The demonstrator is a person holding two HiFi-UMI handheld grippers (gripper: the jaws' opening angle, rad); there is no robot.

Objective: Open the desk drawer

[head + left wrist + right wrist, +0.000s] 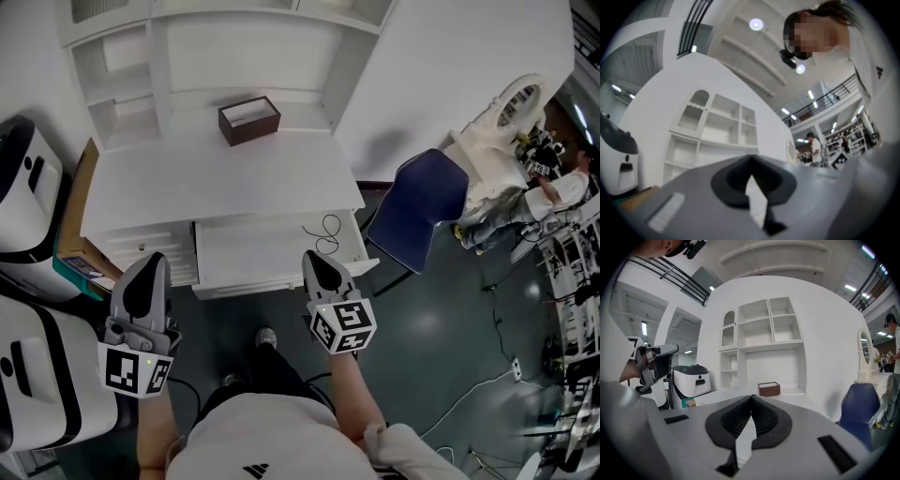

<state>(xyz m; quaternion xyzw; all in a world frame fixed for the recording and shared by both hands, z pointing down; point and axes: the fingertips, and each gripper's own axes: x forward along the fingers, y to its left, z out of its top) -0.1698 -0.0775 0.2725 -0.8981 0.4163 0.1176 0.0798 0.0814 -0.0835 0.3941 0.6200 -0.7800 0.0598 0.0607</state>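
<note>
White flat desk drawer stands pulled out beneath the counter, with a thin black cable inside. The left gripper and right gripper both have their jaws closed on nothing. The right one, above the drawer's front, could bump it shut if lowered carelessly.

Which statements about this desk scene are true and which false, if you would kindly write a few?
1. The desk drawer stands pulled out. True.
2. The brown box lies inside the drawer. False: it sits on the desk top.
3. The right gripper is shut with nothing between its jaws. True.
4. The left gripper grips the drawer front. False: it is shut on nothing.
5. The blue chair stands left of the desk. False: it stands at its right.
</note>
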